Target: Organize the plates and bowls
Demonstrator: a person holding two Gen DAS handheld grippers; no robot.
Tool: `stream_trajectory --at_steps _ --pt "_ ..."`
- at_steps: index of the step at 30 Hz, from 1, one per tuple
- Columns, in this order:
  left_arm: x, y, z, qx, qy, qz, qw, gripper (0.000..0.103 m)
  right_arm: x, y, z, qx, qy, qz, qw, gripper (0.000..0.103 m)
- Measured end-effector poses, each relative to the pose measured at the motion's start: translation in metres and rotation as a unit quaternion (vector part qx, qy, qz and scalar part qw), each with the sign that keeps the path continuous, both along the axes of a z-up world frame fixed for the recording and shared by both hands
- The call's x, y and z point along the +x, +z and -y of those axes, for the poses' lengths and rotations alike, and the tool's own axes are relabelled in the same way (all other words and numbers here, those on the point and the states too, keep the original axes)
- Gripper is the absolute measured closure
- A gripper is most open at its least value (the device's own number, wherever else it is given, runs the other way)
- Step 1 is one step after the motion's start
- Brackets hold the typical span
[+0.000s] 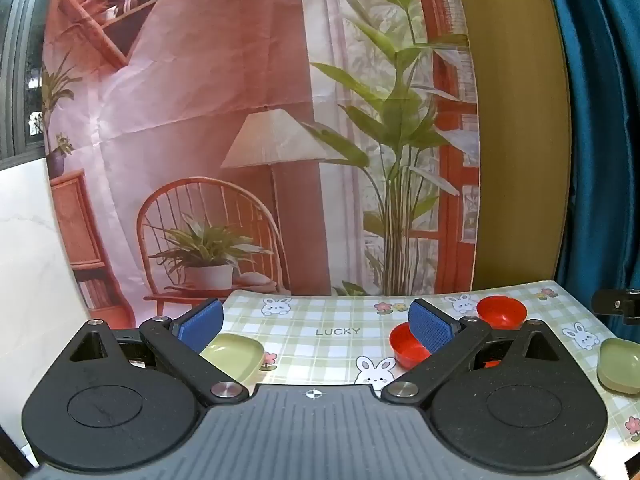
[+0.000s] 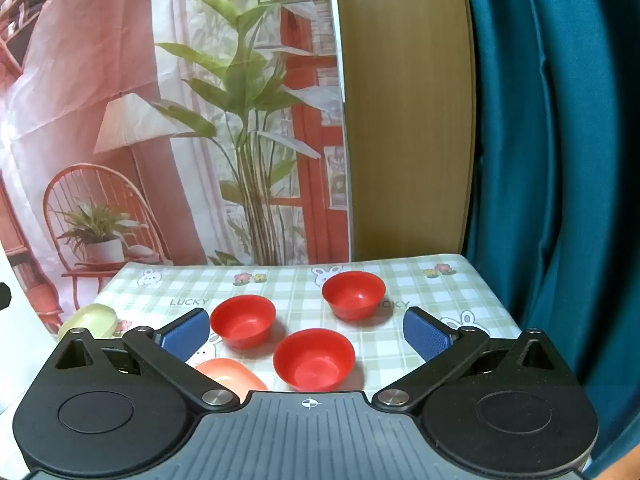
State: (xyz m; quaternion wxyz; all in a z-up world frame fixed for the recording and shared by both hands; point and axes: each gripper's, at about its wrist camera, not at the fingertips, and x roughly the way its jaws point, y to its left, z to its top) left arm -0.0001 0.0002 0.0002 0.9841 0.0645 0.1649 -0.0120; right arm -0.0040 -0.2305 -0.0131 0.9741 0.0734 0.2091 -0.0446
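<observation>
**K:** Jaws spread wide on both. Left gripper [image 1: 316,326] and right gripper [image 2: 306,332] hold nothing, both hovering over the green-checked bunny-print tablecloth [image 2: 400,276].

**M:** Layout, near to far?

**K:** Right view: salmon-pink rounded-square plastic plate [image 2: 230,374] nearest, partly under the left finger. Then near red round plastic bowl [image 2: 314,358], roughly centred between the blue pads [image 2: 426,338]. Mid red bowl [image 2: 243,321] behind-left, far red bowl [image 2: 353,294] behind-right. All apart, upright. Pale green rounded-square plate [image 2: 88,321] at the table's left edge.

**M:** Left view?

**K:** Same green plate [image 1: 236,354] just past the left finger. A second pale green dish [image 1: 620,366] at the right edge.

**M:** Handling?

**K:** Looks like thin plastic: light, stiff, glossy, so probably slippery. Not fragile. Bowls too wide to straddle, I'd guess; pinch the rim wall, one pad inside, one outside. Plates are shallow, so take the raised lip. They may skate on that cloth if nudged.
</observation>
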Motion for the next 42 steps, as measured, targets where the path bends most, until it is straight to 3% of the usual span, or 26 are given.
stream_trajectory --at_steps 24,27,42 --pt "-0.002 0.004 -0.002 -0.007 0.005 0.015 0.9999 0.003 -0.005 -0.008 -0.004 0.001 0.001 0.003 1.000 0.000" --pt "-0.003 0.004 -0.002 -0.009 0.005 0.018 0.9998 0.003 -0.004 0.004 0.002 0.002 0.001 0.003 1.000 0.000" --pt "-0.006 0.004 -0.002 -0.013 0.001 0.025 0.9996 0.003 -0.004 0.006 0.002 0.001 0.001 0.005 1.000 0.000"
